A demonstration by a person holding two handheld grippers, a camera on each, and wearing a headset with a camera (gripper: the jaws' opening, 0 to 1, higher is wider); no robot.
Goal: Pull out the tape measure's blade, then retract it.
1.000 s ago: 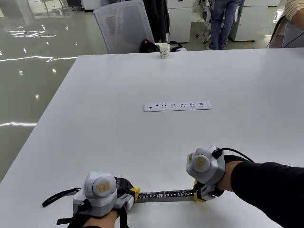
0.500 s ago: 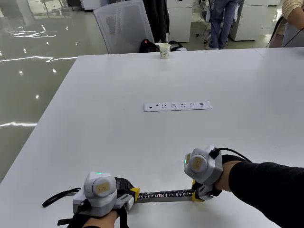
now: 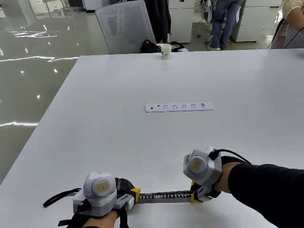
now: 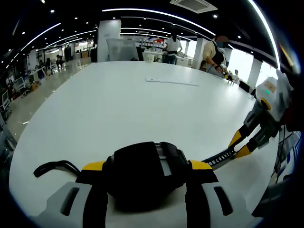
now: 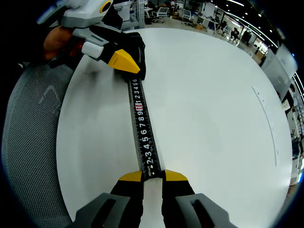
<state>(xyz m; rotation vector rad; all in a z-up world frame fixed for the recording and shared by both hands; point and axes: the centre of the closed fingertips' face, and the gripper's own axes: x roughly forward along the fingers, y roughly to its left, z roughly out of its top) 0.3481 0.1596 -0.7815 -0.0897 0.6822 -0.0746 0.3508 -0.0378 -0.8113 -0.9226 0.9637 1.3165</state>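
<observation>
Wide white table [image 3: 142,71], left tool [image 4: 147,167] clamping tape measure [image 5: 134,49] near front edge, right tool [image 5: 153,175] pinching blade [image 5: 142,128]

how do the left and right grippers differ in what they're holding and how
The left gripper clamps the tape measure's black case, fingers spread wide; the right gripper pinches the blade by its end, fingers nearly together. Both have yellow fingertips.

Black-cased tape measure [image 4: 145,173] at the worktop's [image 3: 142,80] near edge, its dark, white-numbered blade [image 5: 142,133] drawn out flat along the surface.
</observation>
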